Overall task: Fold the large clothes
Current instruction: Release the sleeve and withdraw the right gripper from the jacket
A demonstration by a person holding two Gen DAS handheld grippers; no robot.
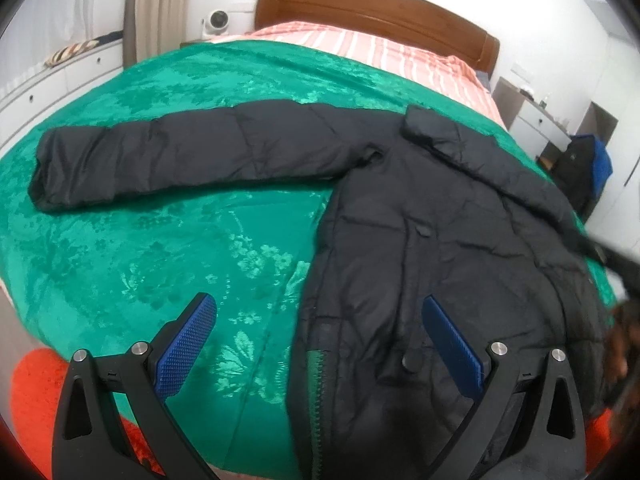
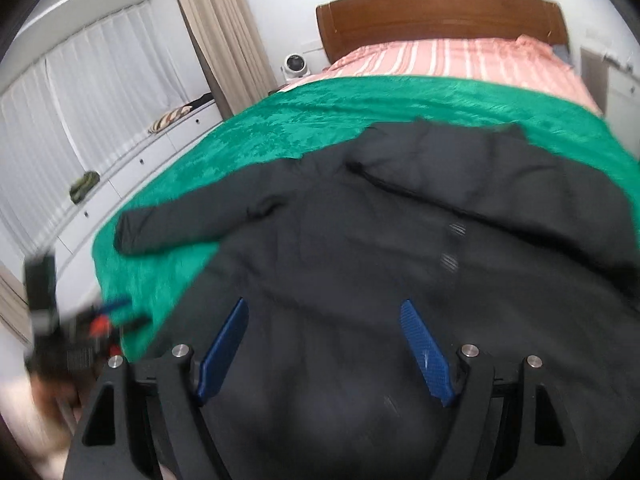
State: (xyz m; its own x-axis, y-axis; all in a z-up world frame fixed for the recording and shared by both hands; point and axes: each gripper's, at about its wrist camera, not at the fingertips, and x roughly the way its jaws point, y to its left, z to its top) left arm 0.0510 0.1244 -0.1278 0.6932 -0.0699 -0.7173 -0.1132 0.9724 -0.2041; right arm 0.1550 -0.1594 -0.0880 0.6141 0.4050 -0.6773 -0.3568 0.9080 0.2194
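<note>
Looking through the left wrist view, we see the black quilted puffer jacket [image 1: 440, 216] spread flat on the green velvety blanket [image 1: 160, 248] that covers the bed, collar toward the brown wooden headboard [image 1: 372, 12]. One sleeve [image 1: 168, 156] lies stretched straight out to the side, which we judge leaves it ready to be folded in over the body. Our left hand-held gripper [image 1: 320, 344] hovers over the jacket's near hem edge with its blue pads [image 1: 184, 344] well apart and nothing between them; one pad sits above the blanket, the other above the jacket. A blurred dark bar crosses the far right edge, and we cannot tell what it is. Beyond lie the pink striped sheet [image 1: 400, 52] and a small white fan [image 1: 216, 24].

In the right wrist view, the picture is blurred. Our right hand-held gripper [image 2: 328, 348] hangs over the jacket's lower body [image 2: 360, 280], its jaws spread and clamping nothing. The far sleeve already seems laid across the chest. At the left edge we glimpse the other gripper [image 2: 72, 332], smeared. White drawers and beige curtains [image 2: 216, 32] stand well clear, so nothing seems to hinder the remaining sleeve fold.
</note>
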